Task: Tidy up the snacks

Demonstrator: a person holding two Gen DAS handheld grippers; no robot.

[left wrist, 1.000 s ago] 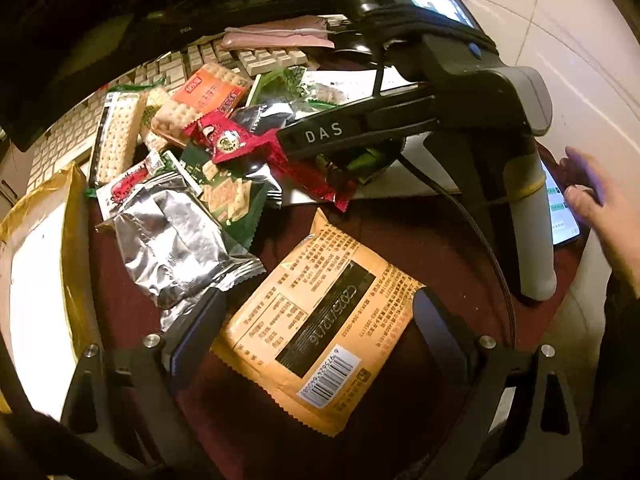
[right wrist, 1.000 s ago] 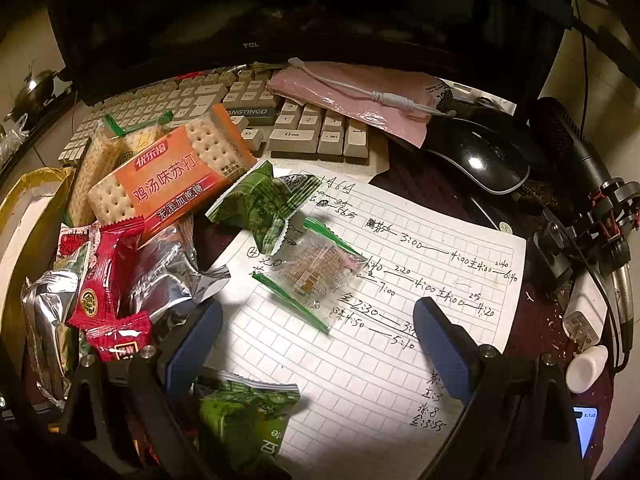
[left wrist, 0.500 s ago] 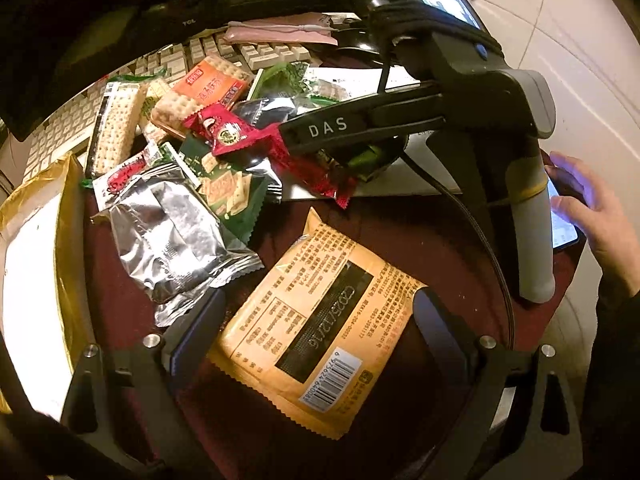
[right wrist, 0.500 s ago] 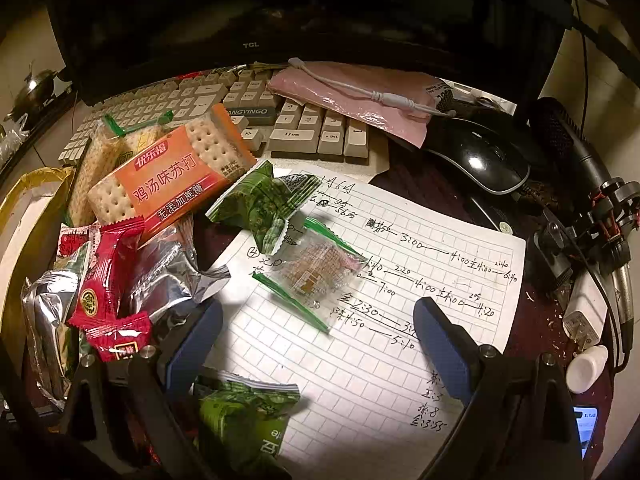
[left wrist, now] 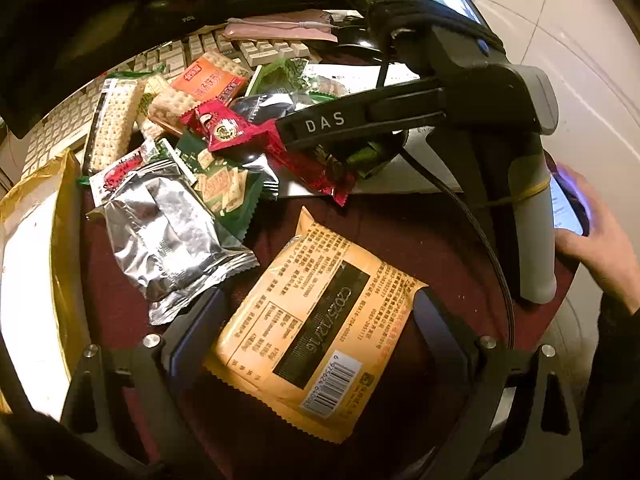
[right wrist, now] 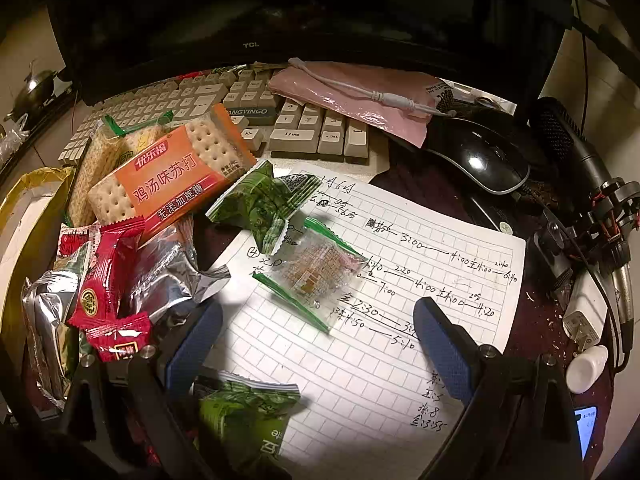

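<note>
Orange pack: an orange snack pack point(left wrist: 316, 320) lies face down on the dark red tabletop point(left wrist: 420, 236), between the spread fingers of my left gripper point(left wrist: 316, 316); jaws wide apart, not gripping it.
Snack heap: silver pouch point(left wrist: 168, 236), red sachets point(left wrist: 236, 132) and cracker packs point(right wrist: 160, 176) are piled near the keyboard point(right wrist: 312, 128).
Right gripper: my right gripper point(right wrist: 316, 332) stands on the desk with its fingers apart over a handwritten sheet point(right wrist: 380, 320), nothing between them; a clear sachet point(right wrist: 316, 272) lies just ahead, a green pack point(right wrist: 244, 416) near the left finger.
Left view only: the orange pack, the right tool's handle point(left wrist: 532, 224), and my bare hand point(left wrist: 600, 232) on a phone point(left wrist: 564, 208).
Right view only: mouse point(right wrist: 484, 164), microphone point(right wrist: 568, 140), small white bottle point(right wrist: 586, 368).
Since a second ago: the left view has shifted slightly; my hand has closed over the phone. The right view is unchanged.
</note>
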